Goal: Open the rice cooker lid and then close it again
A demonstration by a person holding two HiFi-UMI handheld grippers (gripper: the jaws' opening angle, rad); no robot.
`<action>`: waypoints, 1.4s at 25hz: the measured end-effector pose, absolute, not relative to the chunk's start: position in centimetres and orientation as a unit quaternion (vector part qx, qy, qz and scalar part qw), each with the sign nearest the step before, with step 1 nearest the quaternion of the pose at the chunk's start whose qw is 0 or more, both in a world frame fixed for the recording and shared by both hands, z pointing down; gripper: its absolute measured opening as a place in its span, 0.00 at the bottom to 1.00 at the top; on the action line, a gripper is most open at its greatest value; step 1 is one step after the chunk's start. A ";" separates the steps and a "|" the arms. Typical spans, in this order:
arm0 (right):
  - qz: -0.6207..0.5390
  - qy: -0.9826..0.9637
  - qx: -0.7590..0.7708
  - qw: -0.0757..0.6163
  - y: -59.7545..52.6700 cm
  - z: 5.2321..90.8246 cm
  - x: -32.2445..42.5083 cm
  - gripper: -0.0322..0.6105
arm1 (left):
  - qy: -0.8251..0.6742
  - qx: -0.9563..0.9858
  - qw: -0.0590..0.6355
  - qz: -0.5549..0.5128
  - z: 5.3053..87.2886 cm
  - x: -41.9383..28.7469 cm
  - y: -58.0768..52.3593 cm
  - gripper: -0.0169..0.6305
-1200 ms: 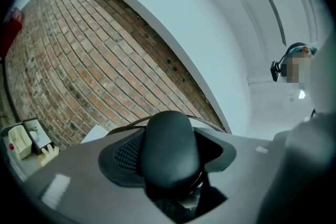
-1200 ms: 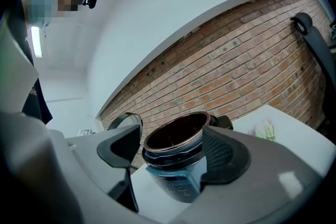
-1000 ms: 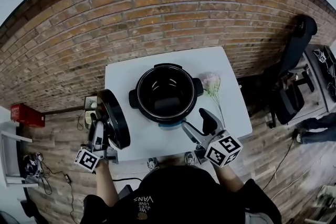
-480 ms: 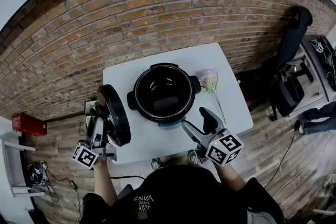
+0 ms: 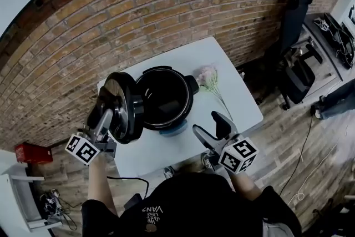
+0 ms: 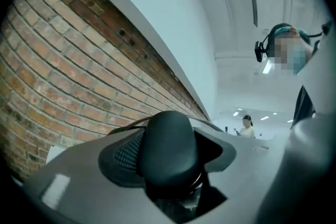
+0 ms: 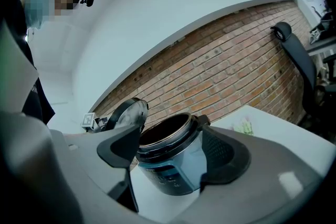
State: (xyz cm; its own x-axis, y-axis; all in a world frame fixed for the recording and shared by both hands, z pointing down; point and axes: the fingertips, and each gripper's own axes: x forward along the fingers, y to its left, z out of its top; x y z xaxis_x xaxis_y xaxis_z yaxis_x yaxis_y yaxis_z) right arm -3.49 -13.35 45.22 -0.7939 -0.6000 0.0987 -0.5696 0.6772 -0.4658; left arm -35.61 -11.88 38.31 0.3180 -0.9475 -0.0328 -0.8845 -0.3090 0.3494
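The rice cooker [image 5: 164, 98] stands open on the white table [image 5: 236, 102], its dark inner pot showing. My left gripper [image 5: 108, 119] is shut on the knob [image 6: 170, 149] of the round black lid [image 5: 123, 108]. It holds the lid on edge, tilted, against the pot's left rim. In the right gripper view the lid [image 7: 129, 116] leans beside the cooker [image 7: 169, 178]. My right gripper [image 5: 213, 131] hovers open at the cooker's front right, apart from it. The same right gripper [image 7: 176, 153] has nothing between its jaws.
A pink flower [image 5: 208, 78] lies on the table right of the cooker. A brick wall [image 5: 138, 19] runs behind the table. A black office chair [image 5: 293, 25] stands at the right, a red box [image 5: 29, 152] and cables lie on the floor at the left.
My left gripper has carried the lid up and rightward, from beside the table's left edge to the pot's left rim. The right gripper has hardly shifted.
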 end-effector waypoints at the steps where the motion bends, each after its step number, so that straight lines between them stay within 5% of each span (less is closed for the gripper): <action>1: -0.245 0.913 -0.325 0.034 -13.3 45.3 -3.1 0.62 | -0.559 0.811 0.133 -0.106 37.9 -34.9 -12.8 0.46; 35: -0.254 0.860 -0.434 0.079 -11.4 46.8 5.4 0.62 | -0.241 0.931 0.025 0.274 41.8 -17.4 -21.1 0.46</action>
State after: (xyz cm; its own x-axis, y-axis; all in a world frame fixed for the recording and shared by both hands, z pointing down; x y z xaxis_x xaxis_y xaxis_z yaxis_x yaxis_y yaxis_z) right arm 5.45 -11.45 46.75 -0.6101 -0.7878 0.0848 -0.7072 0.4931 -0.5067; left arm -17.35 -21.07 41.80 0.7338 -0.4354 0.5214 -0.4633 -0.8821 -0.0846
